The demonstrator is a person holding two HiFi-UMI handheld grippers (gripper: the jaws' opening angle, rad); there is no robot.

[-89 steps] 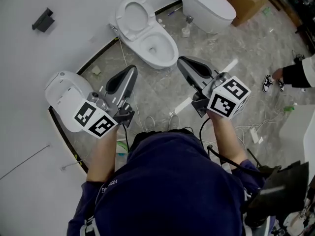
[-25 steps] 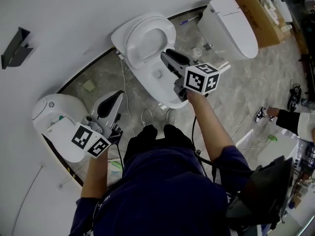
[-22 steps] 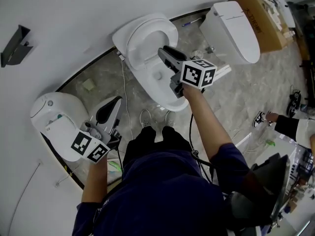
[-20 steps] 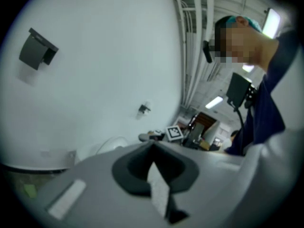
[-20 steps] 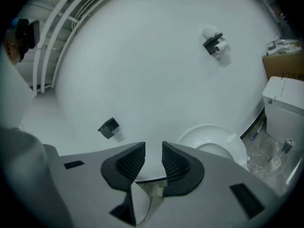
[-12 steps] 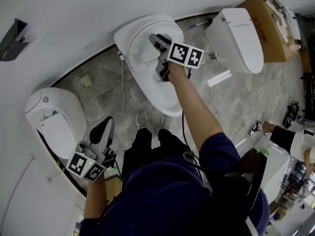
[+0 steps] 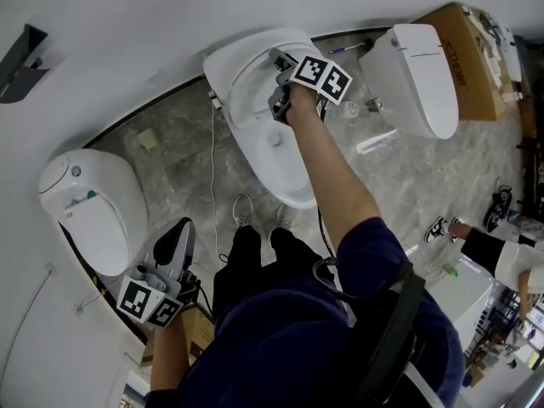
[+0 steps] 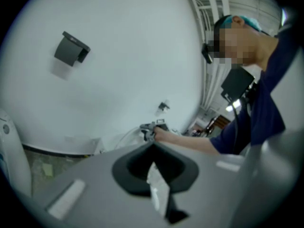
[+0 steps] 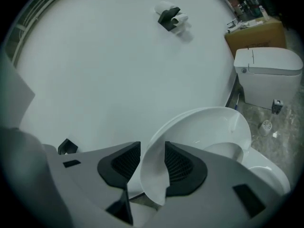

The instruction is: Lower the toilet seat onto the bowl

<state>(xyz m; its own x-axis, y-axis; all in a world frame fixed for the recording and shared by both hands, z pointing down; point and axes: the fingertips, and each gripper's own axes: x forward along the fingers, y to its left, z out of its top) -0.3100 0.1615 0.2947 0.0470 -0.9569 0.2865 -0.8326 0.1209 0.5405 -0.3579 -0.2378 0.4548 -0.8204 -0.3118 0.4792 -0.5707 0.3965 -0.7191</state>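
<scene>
White wall [image 7: 127, 32] behind, grey marble floor [image 7: 178, 160] below; the toilet bowl [image 7: 285, 168] stands against the wall between two closed toilets, one to my left [image 7: 85, 206] and one to my right [image 7: 421, 66]. The toilet seat [image 7: 242, 66] is upright, leaning back toward the wall, not yet lowered onto the bowl. My right hand-held gripper [image 7: 276, 58] is at the seat's upper rim, jaws opening with the rim's thin white edge [image 9: 154, 184] between the pads; my left hand-held gripper [image 7: 174, 236] hangs low at my side, tips together, holding nothing.
</scene>
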